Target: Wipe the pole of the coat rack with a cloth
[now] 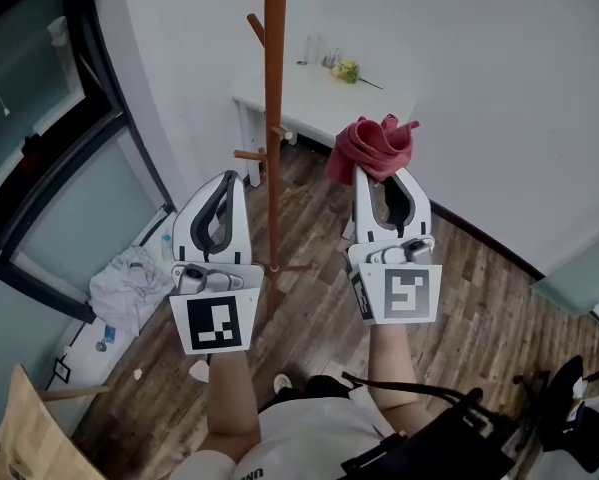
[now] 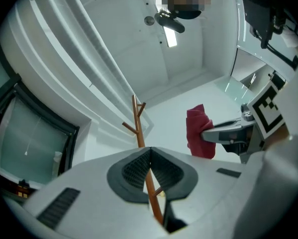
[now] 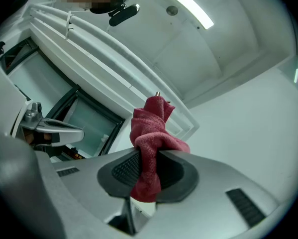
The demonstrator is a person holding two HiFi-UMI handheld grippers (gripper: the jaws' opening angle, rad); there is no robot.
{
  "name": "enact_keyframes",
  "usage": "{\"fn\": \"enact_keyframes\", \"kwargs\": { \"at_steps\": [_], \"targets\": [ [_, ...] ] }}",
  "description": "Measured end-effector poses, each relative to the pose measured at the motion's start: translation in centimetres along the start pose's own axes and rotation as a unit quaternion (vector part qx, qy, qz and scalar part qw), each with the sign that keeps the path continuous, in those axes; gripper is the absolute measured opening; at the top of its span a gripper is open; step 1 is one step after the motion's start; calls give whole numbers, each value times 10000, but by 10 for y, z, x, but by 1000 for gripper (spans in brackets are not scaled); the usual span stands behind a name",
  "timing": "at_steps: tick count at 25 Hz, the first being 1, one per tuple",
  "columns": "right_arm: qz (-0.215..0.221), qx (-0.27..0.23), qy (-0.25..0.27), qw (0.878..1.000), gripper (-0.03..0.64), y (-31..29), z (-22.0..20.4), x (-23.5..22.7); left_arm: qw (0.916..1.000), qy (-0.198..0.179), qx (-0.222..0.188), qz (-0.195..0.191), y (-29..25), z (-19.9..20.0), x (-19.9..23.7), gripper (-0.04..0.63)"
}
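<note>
- Left gripper [image 1: 231,178] is sitting nearest, at the left. Its jaws are pressing together at the tips with nothing between them.
- Right gripper [image 1: 379,173] is hanging just to the right at about the same height. Its jaws are clamping down on a red cloth [image 1: 371,146], which is bunching up out past the tips, with a bit also trailing back between the pads.
- The cloth isn't touching anything but the jaws. It's floating right of the pole [image 1: 274,118], clearly apart from it.
- The pole is standing upright between the two grippers, closer to the left one, but that gripper isn't touching it either.
- The rack's [image 1: 249,154] short pegs are sticking out on both sides, and its foot is resting on the wood floor [image 1: 319,318].
- A crumpled white bundle [image 1: 129,283] is lying on the floor at the left, below a dark-framed window [image 1: 39,118].
- Farther back, a white table [image 1: 299,103] is standing against the wall behind the pole, with some small yellow flowers [image 1: 346,70] lying on it.
</note>
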State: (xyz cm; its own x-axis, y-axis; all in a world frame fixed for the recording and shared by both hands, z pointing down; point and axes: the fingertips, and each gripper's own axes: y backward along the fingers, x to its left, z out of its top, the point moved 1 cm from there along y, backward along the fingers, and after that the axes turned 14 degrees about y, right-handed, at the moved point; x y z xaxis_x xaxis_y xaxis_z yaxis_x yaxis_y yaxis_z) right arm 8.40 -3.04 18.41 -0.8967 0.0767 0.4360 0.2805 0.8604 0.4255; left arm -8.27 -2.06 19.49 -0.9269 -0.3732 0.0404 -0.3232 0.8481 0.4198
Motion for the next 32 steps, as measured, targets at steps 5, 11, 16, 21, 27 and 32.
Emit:
{"fn": "enact_keyframes", "kwargs": {
  "at_steps": [5,11,16,21,27,32],
  "targets": [
    [19,-171,-29,9998,78,-11,3,-7,9999,96,2,-59,-5,-4,-5,14],
    [33,-505,-44,9987,78,-48,5,-23,9998,-117,-127,64,-30,3,-1,14],
    [169,-789,-106,9967,78,-81,-1,-35,9991,-260,-194,259,-57,-2,2,14],
    [382,-1112,-159,9929,78,-119,-2,-45,9975,-410,-246,527,-83,-6,8,14],
    [586,-1419,-205,9879,78,-150,2,-46,9953,-753,-365,485,-112,-6,13,14],
    [603,-1534,-171,9862,78,-164,9,-46,9927,-1071,-476,288,-132,6,15,14]
  ]
}}
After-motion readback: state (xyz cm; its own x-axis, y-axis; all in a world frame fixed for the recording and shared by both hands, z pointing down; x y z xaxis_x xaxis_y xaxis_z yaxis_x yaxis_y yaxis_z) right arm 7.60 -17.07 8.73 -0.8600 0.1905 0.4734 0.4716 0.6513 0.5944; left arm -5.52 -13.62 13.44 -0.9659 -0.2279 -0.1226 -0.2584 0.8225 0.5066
